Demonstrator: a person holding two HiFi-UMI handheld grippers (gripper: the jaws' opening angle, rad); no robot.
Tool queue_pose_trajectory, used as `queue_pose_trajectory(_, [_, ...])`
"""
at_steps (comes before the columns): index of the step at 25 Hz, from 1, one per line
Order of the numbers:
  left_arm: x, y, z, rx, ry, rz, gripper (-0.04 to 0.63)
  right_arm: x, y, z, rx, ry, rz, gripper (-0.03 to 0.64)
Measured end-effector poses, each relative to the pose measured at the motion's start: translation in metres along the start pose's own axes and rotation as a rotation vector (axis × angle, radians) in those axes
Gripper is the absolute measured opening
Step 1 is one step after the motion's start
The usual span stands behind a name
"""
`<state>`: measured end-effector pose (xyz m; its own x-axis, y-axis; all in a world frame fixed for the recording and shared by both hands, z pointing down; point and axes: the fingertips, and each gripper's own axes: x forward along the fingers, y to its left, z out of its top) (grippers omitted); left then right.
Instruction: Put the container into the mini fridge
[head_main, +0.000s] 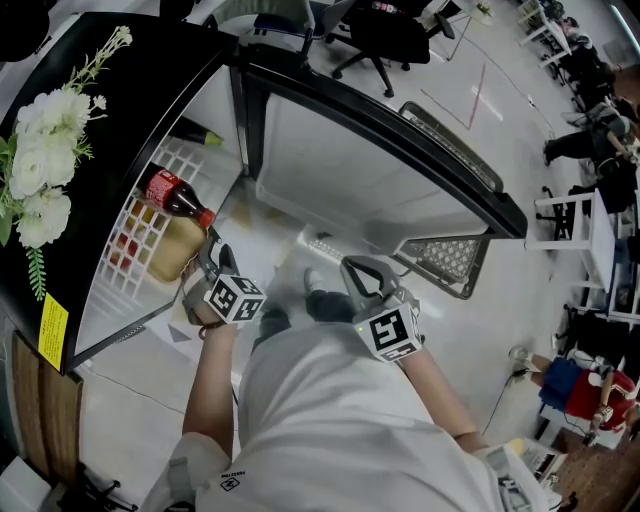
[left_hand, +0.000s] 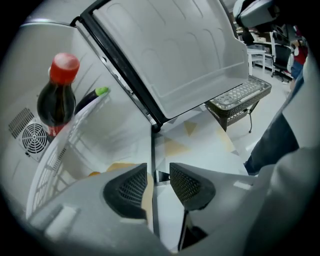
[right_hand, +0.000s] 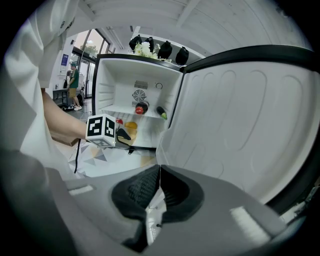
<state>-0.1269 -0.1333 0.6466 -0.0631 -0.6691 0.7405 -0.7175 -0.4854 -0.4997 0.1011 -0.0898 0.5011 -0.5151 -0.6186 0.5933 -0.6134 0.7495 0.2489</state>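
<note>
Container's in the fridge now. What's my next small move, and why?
Probably draw the left gripper back from the mini fridge. Its jaws stand apart with nothing between them, and the container sits inside, free of the pads, so only closing the open door seems left.

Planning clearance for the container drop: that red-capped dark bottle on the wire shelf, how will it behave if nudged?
The bottle seems to lie on its side on the wire shelf, so a nudge would probably roll it. It looks full of dark liquid, so it is likely heavy for its size. Its glossy body may be slippery to grip.
</note>
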Motion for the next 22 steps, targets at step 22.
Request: queue_pose_trajectory(22, [0.031, 0.003, -0.029, -0.050, 0.069, -0.047, 0.132, 0.004, 0.001, 0.002, 0.005, 0.001, -0.001, 0.005])
